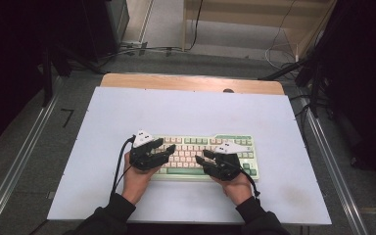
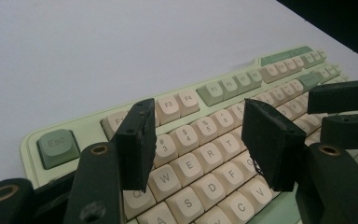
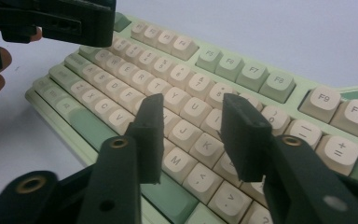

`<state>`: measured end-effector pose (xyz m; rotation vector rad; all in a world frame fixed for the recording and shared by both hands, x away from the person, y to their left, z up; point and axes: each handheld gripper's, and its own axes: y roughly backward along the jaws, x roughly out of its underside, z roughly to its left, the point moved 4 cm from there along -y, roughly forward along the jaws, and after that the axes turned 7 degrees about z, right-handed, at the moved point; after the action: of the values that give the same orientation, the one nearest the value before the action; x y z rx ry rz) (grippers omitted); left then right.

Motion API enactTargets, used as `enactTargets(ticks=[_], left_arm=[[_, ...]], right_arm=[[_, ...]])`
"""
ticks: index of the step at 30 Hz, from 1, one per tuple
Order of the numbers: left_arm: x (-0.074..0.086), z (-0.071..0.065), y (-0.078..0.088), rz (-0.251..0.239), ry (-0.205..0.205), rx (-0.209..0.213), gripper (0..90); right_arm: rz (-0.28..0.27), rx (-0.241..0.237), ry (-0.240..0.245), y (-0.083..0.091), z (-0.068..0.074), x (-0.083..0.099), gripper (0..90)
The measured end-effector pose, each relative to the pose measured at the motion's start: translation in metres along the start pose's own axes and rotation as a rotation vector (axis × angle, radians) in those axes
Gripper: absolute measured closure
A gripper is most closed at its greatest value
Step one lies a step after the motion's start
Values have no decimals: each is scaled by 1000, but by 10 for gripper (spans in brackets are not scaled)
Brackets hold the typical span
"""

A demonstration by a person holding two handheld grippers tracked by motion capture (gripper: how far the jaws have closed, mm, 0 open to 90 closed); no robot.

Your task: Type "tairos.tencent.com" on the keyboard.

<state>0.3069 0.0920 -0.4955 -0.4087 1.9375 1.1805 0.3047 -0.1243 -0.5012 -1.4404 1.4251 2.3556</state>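
One mechanical keyboard (image 1: 203, 155), green case with cream keycaps, lies near front middle of white table mat (image 1: 186, 107). Two grippers hover over keys, both with jaws apart and nothing between: left gripper (image 2: 198, 140) above W-E-R cluster, right gripper (image 3: 191, 133) above J-K-M. Step, by my reading: poised for key press. Next move likely needs jaws narrowed, one tip lowered onto single cap.

keyboard (image 1: 203, 156) under both grippers, bare white mat (image 1: 186, 110) beyond and at both sides
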Motion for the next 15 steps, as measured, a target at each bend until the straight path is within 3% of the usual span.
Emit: enactTargets(ticks=[6,12,15], left_arm=[[-2,-6,-1,2,-5,3,486],[-1,-12,-9,22,-26,20,551],[0,-14,-13,25,-33,37,647]], right_arm=[[-10,28,-8,5,-4,-2,424],[-17,43,-27,8,-10,-2,405],[-17,42,-30,8,-10,-2,405]])
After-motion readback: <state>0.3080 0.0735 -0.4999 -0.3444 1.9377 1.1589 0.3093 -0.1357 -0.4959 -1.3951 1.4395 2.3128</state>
